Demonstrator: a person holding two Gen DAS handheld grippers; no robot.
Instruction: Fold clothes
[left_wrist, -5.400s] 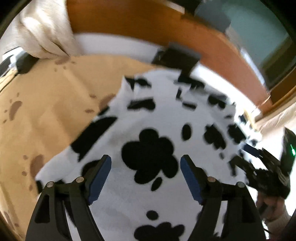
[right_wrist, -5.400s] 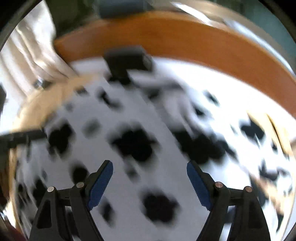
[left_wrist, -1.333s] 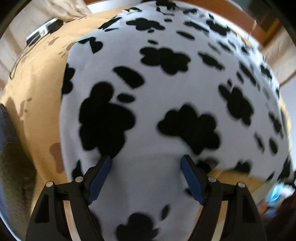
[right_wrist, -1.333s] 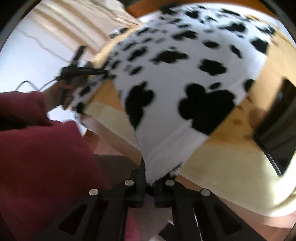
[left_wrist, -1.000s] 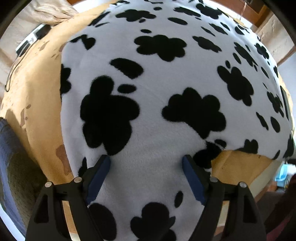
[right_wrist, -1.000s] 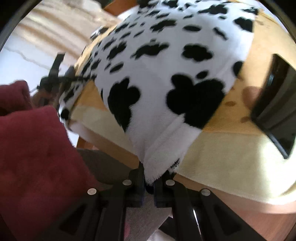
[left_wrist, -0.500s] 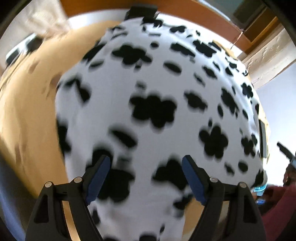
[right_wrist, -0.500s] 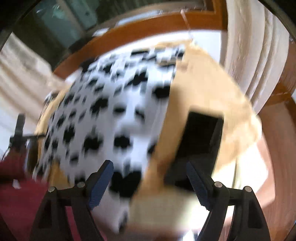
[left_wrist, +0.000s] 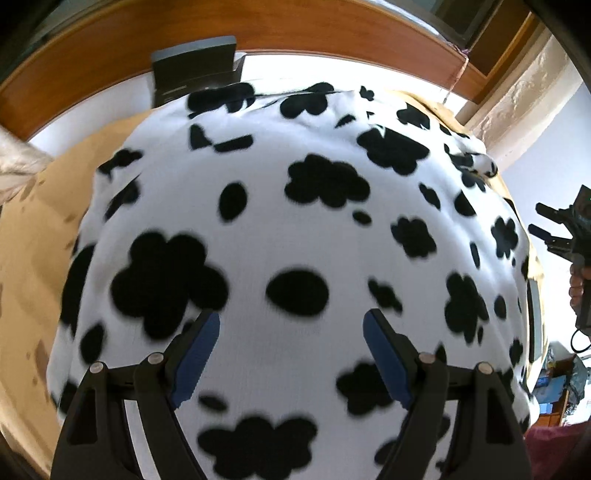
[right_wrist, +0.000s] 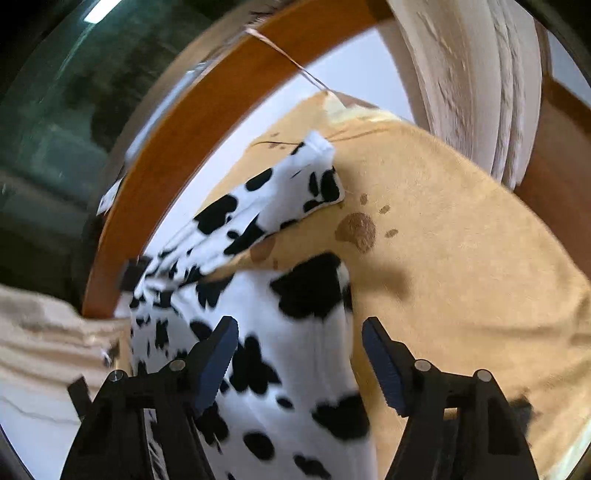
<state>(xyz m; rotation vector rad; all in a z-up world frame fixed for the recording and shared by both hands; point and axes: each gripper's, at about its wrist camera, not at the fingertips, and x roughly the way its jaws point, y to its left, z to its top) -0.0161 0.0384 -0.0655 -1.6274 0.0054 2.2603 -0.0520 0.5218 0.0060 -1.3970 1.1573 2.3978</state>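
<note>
Garment (left_wrist: 295, 229): cow-print fleece | spread flat | tan cloth (right_wrist: 461, 258) beneath

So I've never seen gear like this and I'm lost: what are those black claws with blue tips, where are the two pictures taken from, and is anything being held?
They are hand-held grippers, one in each of a person's hands, each with a camera looking along its fingers. The left gripper is open above a cow-print garment spread on a tan cover; the right gripper shows at that view's edge. In its own view the right gripper hangs over the garment's edge, jaws closing, gripping nothing.
</note>
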